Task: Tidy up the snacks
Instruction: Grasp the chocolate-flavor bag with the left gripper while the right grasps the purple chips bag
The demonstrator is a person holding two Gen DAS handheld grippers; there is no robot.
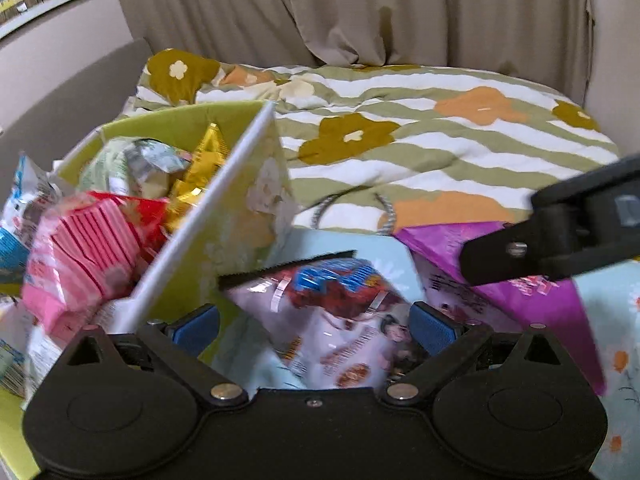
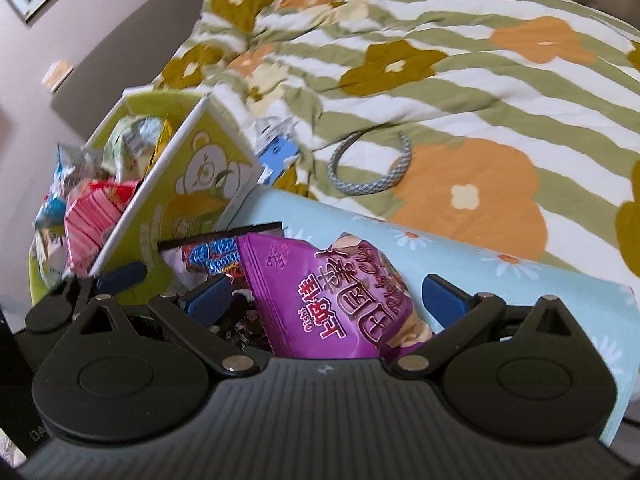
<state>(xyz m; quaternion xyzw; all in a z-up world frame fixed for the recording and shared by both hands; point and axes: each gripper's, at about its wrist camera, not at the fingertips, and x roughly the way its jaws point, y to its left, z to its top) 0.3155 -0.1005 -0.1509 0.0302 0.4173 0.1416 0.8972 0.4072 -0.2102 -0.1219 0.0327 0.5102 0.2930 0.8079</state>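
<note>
Between our right gripper's (image 2: 326,300) wide-open, empty fingers, the crinkly purple foil snack bag (image 2: 332,300) looks light, slippery; we'd pinch its 12 o'clock seam. Left gripper (image 1: 314,330) gapes empty too.

right tongs (image 2: 326,296): spread wide | purple snack bag (image 2: 320,300): between pads, in pale blue box (image 2: 560,292)

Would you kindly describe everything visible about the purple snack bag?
The purple snack bag is a glossy, crinkled foil-like pouch with red-and-white Chinese lettering and a crimped seam at its left end. It lies tilted on the pale blue floral surface, between the open fingers of the right hand-held gripper, overlapping a white-and-blue snack bag.
</note>
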